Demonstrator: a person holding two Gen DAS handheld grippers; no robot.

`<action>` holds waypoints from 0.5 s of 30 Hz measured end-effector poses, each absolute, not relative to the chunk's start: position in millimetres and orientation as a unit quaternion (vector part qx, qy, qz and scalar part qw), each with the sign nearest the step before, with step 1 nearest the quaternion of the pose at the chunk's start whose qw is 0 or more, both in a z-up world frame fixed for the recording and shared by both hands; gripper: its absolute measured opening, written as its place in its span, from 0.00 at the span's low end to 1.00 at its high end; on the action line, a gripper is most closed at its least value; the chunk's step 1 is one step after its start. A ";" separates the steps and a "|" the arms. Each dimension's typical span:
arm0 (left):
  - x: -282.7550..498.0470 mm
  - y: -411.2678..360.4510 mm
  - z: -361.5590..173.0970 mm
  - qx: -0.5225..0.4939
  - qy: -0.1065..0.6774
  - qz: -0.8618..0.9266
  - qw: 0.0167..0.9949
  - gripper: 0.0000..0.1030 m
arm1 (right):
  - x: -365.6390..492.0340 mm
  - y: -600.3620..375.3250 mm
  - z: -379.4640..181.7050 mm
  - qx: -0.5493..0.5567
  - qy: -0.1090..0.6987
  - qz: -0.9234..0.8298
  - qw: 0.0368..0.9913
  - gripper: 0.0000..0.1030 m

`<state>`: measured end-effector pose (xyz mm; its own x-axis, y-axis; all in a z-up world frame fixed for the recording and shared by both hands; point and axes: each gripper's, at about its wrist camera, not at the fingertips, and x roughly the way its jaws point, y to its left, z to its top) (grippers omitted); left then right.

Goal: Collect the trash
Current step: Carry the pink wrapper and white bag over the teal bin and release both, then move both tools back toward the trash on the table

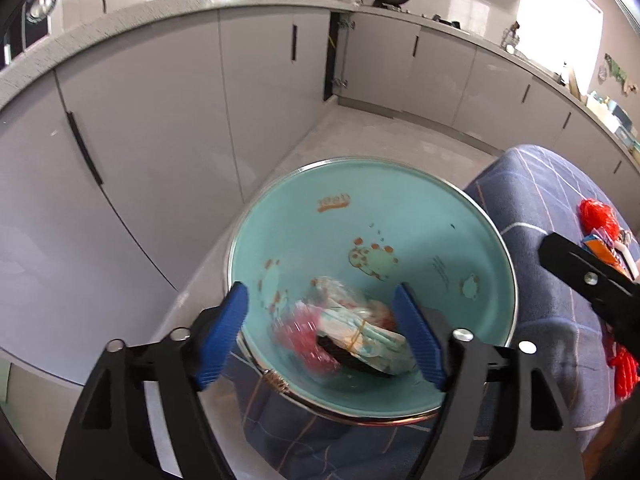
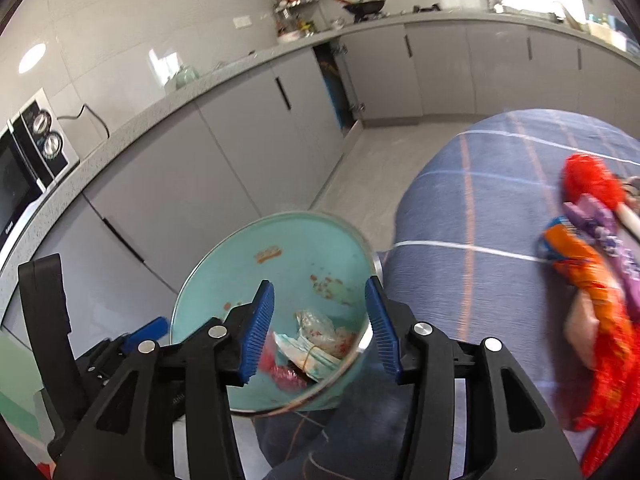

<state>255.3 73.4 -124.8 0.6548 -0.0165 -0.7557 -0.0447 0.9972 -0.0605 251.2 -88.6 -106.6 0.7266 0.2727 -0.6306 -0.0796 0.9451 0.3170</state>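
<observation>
A teal trash bin (image 1: 400, 216) with a metal rim stands beside a table with a blue plaid cloth; it also shows in the right wrist view (image 2: 288, 248). Inside lies trash: a bundle of pale wrappers (image 1: 360, 332) and red plastic (image 1: 308, 340), seen too in the right wrist view (image 2: 316, 344). My left gripper (image 1: 324, 336) is open and empty above the bin's mouth. My right gripper (image 2: 318, 328) is open and empty above the bin's rim. More trash lies on the cloth: an orange wrapper (image 2: 576, 264), a purple wrapper (image 2: 596, 220) and red netting (image 2: 588, 180).
The blue plaid cloth (image 2: 480, 200) covers the table at right. Grey kitchen cabinets (image 1: 160, 120) run along the left and back under a speckled counter. A microwave (image 2: 24, 168) sits on the counter at left. The pale tiled floor (image 1: 380, 136) lies beyond the bin.
</observation>
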 end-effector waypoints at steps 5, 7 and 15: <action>244.8 66.0 -114.1 -0.033 0.407 0.012 0.913 0.80 | 235.8 -107.0 -96.2 0.150 0.347 0.081 0.922 0.50; 239.8 60.8 -109.5 -0.030 0.402 0.009 0.915 0.82 | 228.1 -114.7 -91.3 0.152 0.339 0.075 0.925 0.51; 222.9 31.4 -93.4 -0.017 0.387 -0.005 0.922 0.87 | 200.5 -153.7 -81.6 0.163 0.325 0.048 0.930 0.51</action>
